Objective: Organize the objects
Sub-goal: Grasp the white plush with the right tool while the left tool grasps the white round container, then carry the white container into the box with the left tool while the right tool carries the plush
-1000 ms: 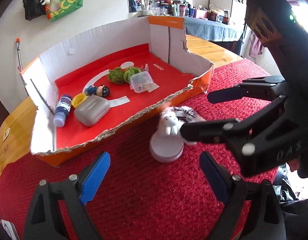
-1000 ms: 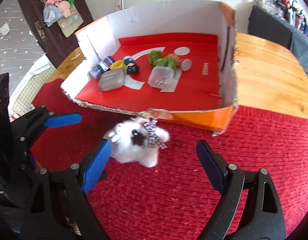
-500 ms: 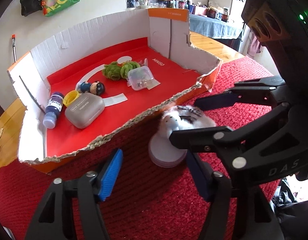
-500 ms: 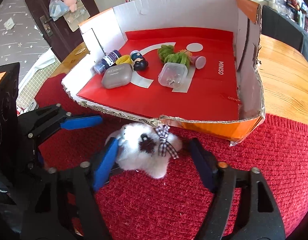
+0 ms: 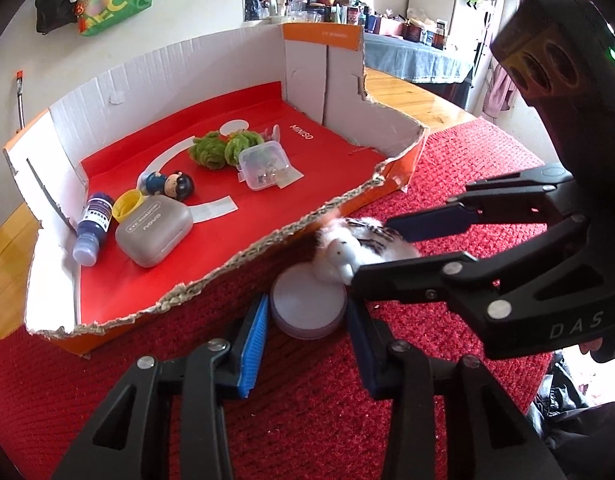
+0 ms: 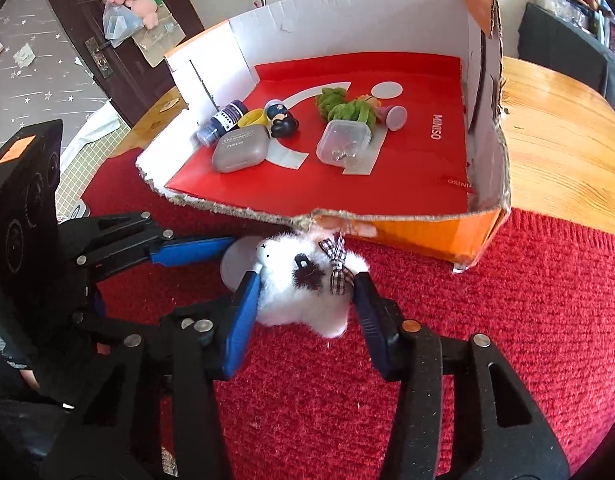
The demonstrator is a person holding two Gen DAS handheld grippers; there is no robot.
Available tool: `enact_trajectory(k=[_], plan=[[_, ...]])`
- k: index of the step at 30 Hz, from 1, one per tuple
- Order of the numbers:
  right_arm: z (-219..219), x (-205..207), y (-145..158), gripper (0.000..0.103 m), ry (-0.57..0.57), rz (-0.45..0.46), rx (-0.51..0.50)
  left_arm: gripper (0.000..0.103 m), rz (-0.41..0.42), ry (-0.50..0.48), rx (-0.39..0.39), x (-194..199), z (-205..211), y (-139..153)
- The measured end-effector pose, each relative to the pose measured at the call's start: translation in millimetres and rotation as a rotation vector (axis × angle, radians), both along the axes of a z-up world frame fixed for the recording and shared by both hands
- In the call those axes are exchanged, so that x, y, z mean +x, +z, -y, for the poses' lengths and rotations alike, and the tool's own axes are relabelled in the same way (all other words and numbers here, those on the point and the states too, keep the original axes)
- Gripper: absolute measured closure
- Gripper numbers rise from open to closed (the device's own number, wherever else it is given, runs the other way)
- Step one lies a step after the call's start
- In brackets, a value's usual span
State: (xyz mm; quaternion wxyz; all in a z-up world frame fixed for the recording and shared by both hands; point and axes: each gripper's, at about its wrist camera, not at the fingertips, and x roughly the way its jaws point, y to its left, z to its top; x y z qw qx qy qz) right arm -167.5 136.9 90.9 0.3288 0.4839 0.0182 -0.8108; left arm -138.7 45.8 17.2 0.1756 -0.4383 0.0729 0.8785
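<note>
Most of the tidying looks done. The cardboard box sits on the red mat and already has many small things in it: a gray case, a blue bottle, a yellow cap, a little doll, some green fuzzy stuff and a clear plastic tub.

Two things are not in the box yet. A fluffy white toy with a checked bow lies on the mat, right up against the torn front edge of the box. A round white lid lies on the mat just beside the toy, and the toy's head rests on its edge.

The right gripper has its blue pads on both sides of the toy. The pads touch the fur and look like they are squeezing it, but the toy is so fluffy that I am not fully sure how tight the hold is.

The left gripper has a pad on each side of the round lid. The pads are close to it, but I cannot tell if they are pressing on it yet.

I think what is left is lifting the toy and the lid over the low edge and into the box.
</note>
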Motion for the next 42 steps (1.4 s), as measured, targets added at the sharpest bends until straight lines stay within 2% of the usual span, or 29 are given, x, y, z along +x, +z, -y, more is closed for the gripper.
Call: enact_trajectory(k=[6, 9, 18, 20, 21, 22, 23, 24, 28, 32, 33, 35, 36, 38, 42], plan=[[-2, 7, 1, 0.066, 0.002, -0.001, -0.011, 0.062, -0.012, 0.026, -0.018, 5, 5, 2], [-3, 8, 2, 0.080, -0.010, -0.009, -0.007, 0.062, -0.016, 0.043, -0.015, 8, 11, 4], [-4, 9, 2, 0.079, -0.023, -0.021, -0.003, 0.061, -0.019, 0.048, -0.017, 9, 13, 5], [-2, 10, 3, 0.074, -0.023, -0.026, 0.000, 0.061, -0.027, 0.053, -0.025, 9, 14, 6], [-2, 10, 4, 0.054, -0.025, -0.029, 0.000, 0.061, -0.031, 0.058, -0.034, 10, 16, 6], [0, 11, 4, 0.021, -0.033, -0.046, 0.013, 0.061, -0.032, 0.063, -0.043, 10, 17, 6], [1, 11, 5, 0.013, -0.036, -0.062, 0.020, 0.061, -0.033, 0.073, -0.056, 10, 20, 5], [4, 13, 6, 0.012, -0.033, -0.088, 0.038, 0.061, -0.030, 0.084, -0.067, 10, 23, 3], [14, 12, 0, 0.012, -0.015, -0.109, 0.080, 0.059, -0.015, 0.119, -0.055, 9, 38, 1], [26, 12, -10, 0.014, -0.002, -0.139, 0.140, 0.042, -0.029, 0.147, -0.070, 8, 43, -2], [30, 13, -11, 0.020, 0.001, -0.166, 0.164, 0.042, -0.033, 0.151, -0.075, 8, 42, -3], [36, 17, -12, 0.041, 0.009, -0.222, 0.211, 0.042, -0.038, 0.149, -0.076, 8, 41, -3], [37, 17, -11, 0.046, 0.013, -0.221, 0.203, 0.047, -0.040, 0.146, -0.079, 8, 40, -2], [37, 18, -9, 0.048, 0.016, -0.223, 0.212, 0.060, -0.034, 0.126, -0.065, 8, 38, -1], [38, 23, -7, 0.049, 0.029, -0.234, 0.220, 0.061, -0.057, 0.117, -0.099, 13, 32, 0]])
